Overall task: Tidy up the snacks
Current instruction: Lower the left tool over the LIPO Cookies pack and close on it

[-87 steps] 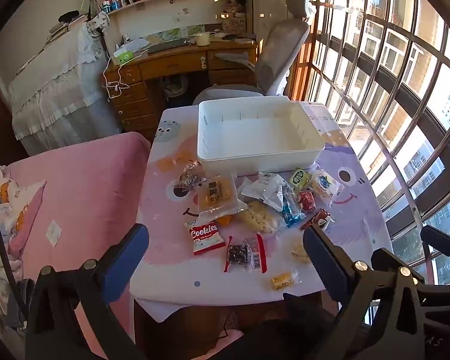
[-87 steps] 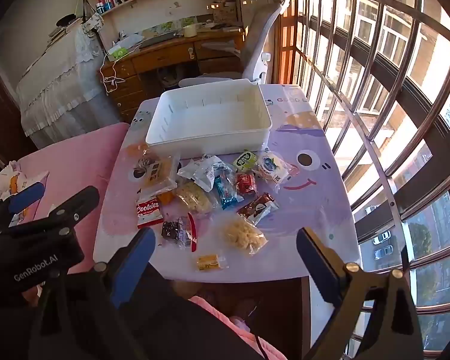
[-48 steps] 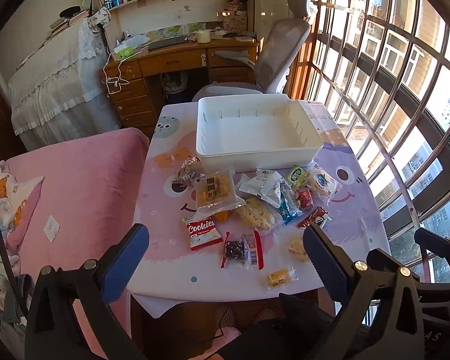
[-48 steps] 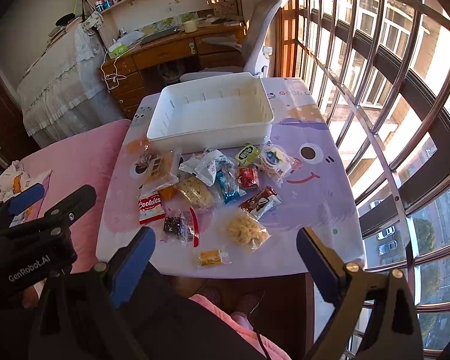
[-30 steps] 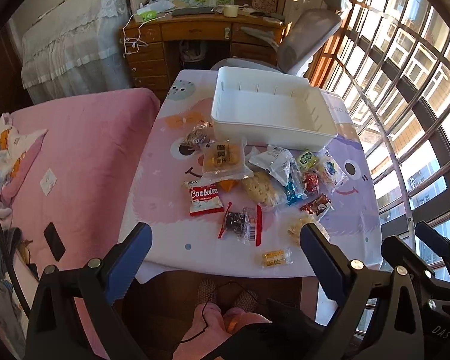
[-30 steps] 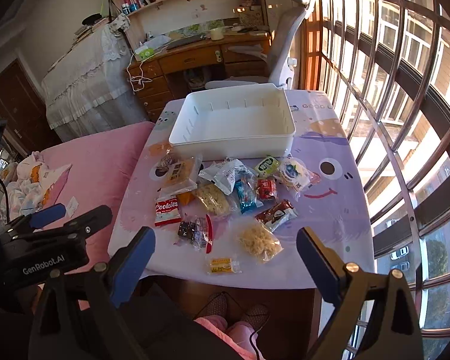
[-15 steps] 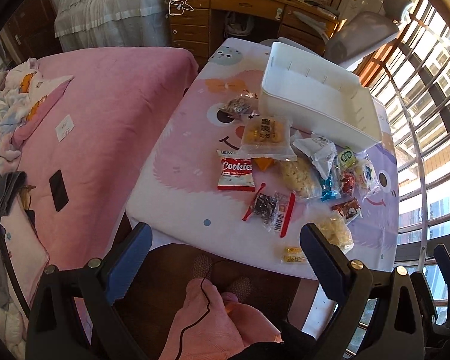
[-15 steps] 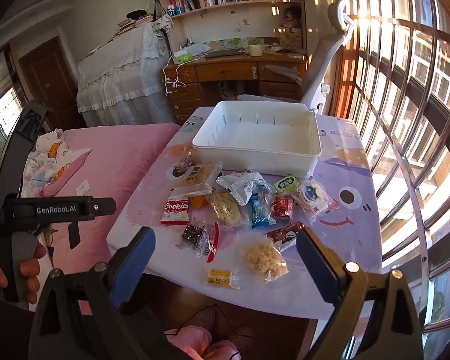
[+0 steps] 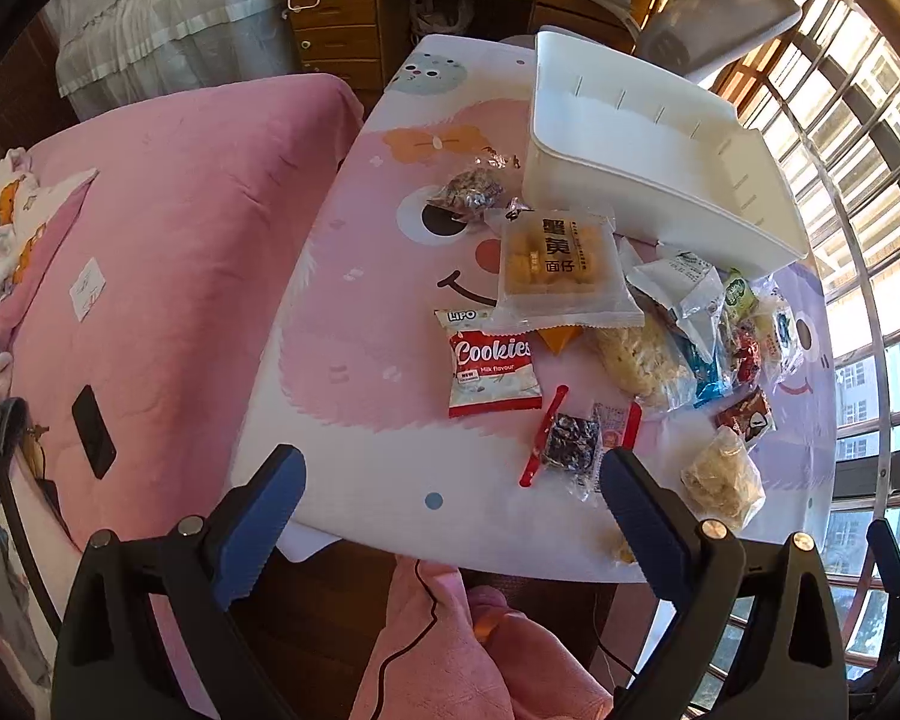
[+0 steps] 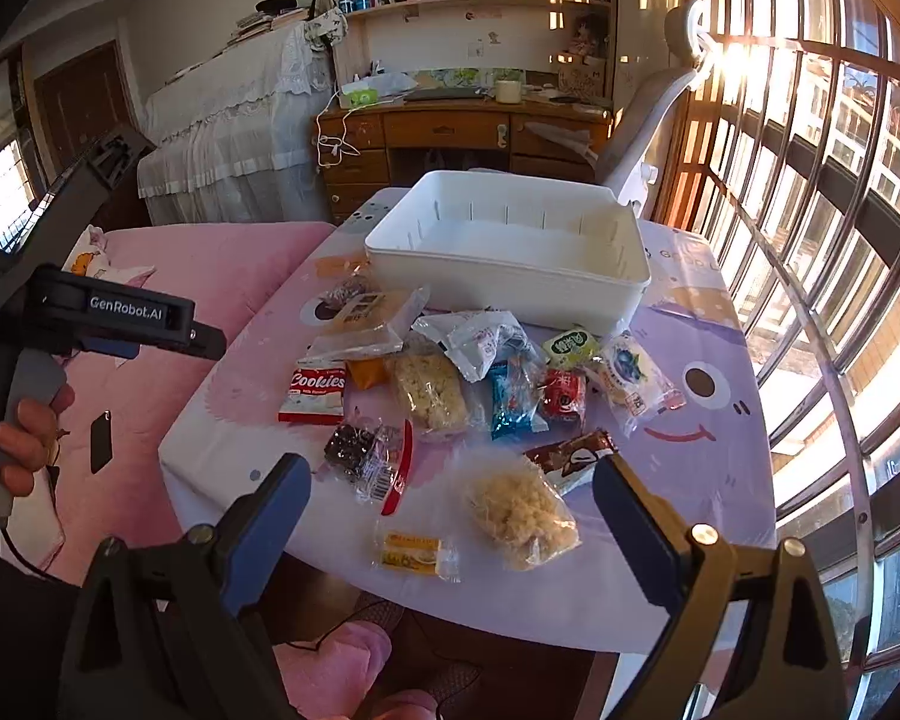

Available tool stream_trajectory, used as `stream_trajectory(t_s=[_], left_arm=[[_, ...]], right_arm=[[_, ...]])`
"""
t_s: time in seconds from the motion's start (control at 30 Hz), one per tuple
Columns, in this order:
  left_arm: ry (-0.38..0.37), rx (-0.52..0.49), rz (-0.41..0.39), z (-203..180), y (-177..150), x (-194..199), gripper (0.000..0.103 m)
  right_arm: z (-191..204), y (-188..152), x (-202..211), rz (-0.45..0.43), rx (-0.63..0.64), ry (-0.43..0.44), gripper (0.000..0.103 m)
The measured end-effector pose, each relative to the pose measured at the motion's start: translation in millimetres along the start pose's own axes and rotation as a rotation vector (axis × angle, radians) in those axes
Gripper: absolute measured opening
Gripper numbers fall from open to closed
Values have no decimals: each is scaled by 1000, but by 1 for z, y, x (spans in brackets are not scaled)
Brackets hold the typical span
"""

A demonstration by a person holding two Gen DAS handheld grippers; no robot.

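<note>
Several snack packets lie loose on the table in front of an empty white bin. Among them are a red Cookies pack, an egg-yolk pastry pack, a dark candy pack, a puffed-rice pack and a small yellow bar. My left gripper is open and empty, above the table's near-left edge. My right gripper is open and empty, above the near edge by the yellow bar.
The table has a pink and purple cartoon cloth. A pink bed lies to the left. A window grille runs along the right. A desk and grey chair stand behind the table.
Both grippers have moved closer to the table and lower. The left one has swung left and tilted down. The snacks and bin have not moved.
</note>
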State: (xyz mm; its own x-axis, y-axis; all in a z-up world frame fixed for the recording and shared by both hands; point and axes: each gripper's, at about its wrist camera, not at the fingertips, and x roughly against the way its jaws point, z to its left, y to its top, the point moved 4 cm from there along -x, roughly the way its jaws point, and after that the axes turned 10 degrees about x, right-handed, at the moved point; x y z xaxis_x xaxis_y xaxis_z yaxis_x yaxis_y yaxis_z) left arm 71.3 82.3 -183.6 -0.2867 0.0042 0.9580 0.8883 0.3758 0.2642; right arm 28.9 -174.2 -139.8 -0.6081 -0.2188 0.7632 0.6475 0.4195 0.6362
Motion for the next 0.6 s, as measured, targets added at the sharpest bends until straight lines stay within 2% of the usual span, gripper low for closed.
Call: stream_trajectory(t_s=[0.3,0.6], left_arm=[[-40,-115,103,-9,21,-65,99],[-39,-147,243,-21,31,-126,98]], right_arm=[[22,-18,-46,133,-55,-58,96],[37,-31,-82,260,-130,-87,96]])
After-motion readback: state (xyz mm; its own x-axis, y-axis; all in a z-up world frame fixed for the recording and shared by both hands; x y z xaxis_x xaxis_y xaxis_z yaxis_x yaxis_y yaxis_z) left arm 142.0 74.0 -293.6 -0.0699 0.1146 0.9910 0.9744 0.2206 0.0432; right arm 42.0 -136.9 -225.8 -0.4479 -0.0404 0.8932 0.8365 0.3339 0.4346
